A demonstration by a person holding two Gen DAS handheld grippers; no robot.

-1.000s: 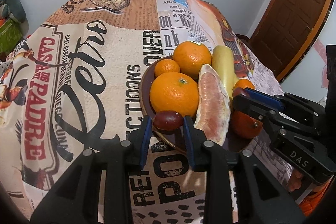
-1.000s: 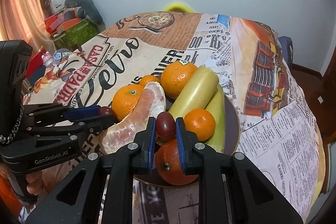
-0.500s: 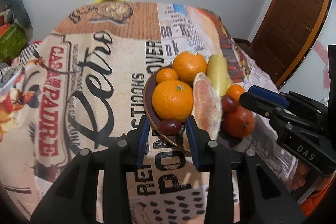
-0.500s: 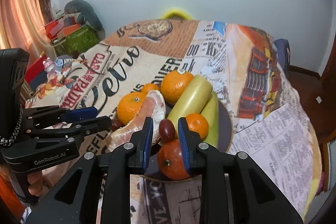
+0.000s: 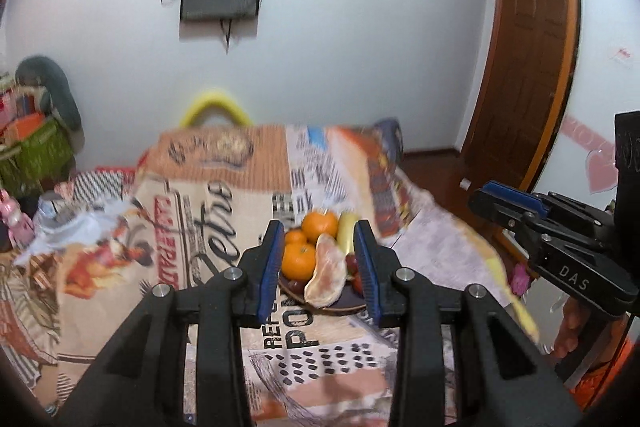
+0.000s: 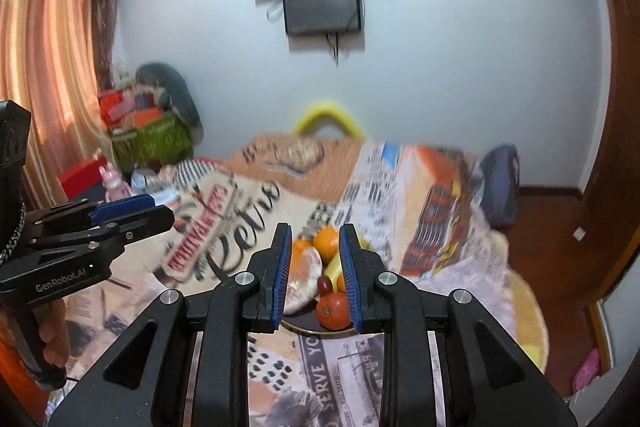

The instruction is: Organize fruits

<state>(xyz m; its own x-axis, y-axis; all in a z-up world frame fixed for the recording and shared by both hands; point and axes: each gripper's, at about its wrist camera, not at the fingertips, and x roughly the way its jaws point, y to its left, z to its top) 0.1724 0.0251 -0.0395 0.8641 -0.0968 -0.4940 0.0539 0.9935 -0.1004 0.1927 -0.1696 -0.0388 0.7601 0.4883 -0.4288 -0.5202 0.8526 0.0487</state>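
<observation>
Left gripper (image 5: 320,263): jaws apart, blue pads empty, held above the table and well short of the fruit. Seen through the gap between its jaws, the dark plate (image 5: 348,303) sits on the printed tablecloth (image 5: 200,227). On the plate, nearest the left jaw, a large orange (image 5: 298,261); beyond it a small mandarin (image 5: 295,237) and a second orange (image 5: 319,226). A peeled pomelo segment (image 5: 326,277) lies in the middle of the gap, reaching over the plate's near rim. A pale green-yellow fruit (image 5: 347,233) lies close by the right jaw; I cannot name it. A dark grape (image 5: 296,285) sits at the near rim below the large orange.

Right gripper (image 6: 314,269): jaws apart, nothing between the pads, also well back from the plate. A red-orange fruit (image 6: 334,311) shows low in its gap beside the right jaw, and another grape (image 6: 324,283) just beyond it.

Each gripper shows at the edge of the other's view, apart from the fruit. Both views are blurred.
</observation>
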